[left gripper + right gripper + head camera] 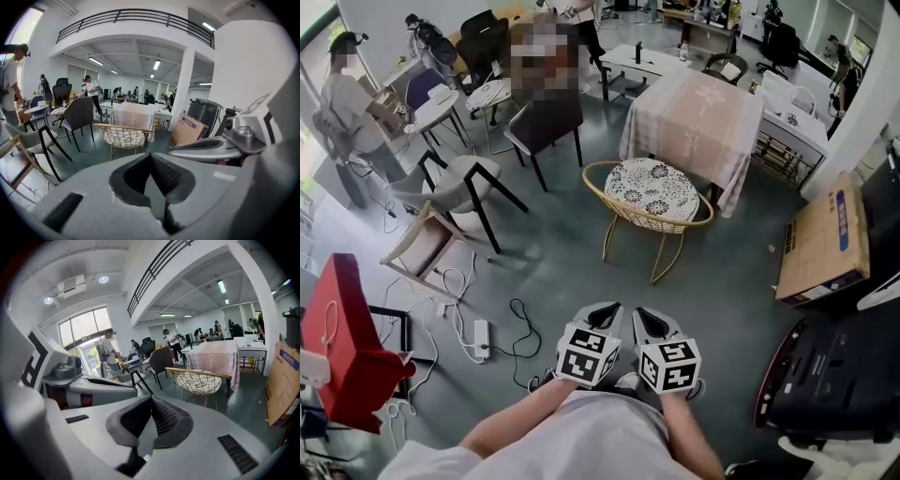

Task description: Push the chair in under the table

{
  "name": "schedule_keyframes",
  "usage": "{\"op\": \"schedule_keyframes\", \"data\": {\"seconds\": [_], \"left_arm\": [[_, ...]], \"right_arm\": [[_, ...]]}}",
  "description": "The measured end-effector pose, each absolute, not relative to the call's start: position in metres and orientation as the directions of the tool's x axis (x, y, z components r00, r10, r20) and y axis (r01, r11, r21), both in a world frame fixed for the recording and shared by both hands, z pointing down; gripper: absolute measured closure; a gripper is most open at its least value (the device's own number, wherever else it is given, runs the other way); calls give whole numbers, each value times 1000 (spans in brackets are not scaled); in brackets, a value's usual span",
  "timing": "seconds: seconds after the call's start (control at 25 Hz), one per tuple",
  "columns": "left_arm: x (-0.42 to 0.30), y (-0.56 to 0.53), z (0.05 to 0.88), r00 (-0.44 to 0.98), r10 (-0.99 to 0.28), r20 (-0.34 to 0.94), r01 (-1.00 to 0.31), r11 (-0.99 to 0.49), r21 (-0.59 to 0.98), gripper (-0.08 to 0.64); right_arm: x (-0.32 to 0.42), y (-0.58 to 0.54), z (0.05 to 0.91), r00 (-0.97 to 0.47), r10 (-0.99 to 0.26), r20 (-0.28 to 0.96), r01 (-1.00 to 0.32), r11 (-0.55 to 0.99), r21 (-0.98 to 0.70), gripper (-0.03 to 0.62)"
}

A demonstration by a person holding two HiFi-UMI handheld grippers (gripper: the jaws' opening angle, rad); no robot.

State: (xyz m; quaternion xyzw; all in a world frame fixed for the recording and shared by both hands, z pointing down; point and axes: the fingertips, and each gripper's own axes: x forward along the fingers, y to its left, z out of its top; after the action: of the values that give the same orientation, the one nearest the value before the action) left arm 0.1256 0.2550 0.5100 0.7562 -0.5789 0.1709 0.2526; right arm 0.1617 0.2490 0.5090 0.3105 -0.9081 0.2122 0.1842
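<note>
A gold wire chair [649,199] with a patterned cushion stands on the grey floor, pulled out in front of a table with a pale pink cloth [698,122]. The chair [123,136] and the table [133,117] also show in the left gripper view, and the same chair [199,379] and table [218,357] in the right gripper view. My left gripper [602,314] and right gripper [651,321] are held side by side close to my body, well short of the chair. Both are shut with nothing between the jaws.
A cardboard box [825,239] leans at the right beside black equipment [839,370]. Dark chairs [546,122], a grey chair [469,183] and a small round table [436,105] stand at the left. Cables and a power strip [481,337] lie on the floor. People stand at the back.
</note>
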Motion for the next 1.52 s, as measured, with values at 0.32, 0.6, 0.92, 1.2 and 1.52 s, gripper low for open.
{"op": "schedule_keyframes", "data": {"seconds": [0.32,0.6,0.92,1.2,1.52], "left_arm": [[119,230,522,290,-773,564,-956,-211,203,555],[89,183,533,352,-744,569,-936,-271,225,555],[39,129,538,426,-690,585,-903,-360,233,555],[9,97,538,517,-631,578,-849,-462,256,555],[-30,69,537,577,-595,560,-804,-534,262,555]], "right_arm": [[159,223,522,-723,-489,488,-662,694,-284,589],[132,177,532,-677,-529,511,-713,645,-277,589],[85,132,539,-610,-574,546,-775,576,-260,589],[56,102,540,-526,-631,570,-839,493,-230,589],[17,76,540,-438,-678,590,-883,449,-139,588]]}}
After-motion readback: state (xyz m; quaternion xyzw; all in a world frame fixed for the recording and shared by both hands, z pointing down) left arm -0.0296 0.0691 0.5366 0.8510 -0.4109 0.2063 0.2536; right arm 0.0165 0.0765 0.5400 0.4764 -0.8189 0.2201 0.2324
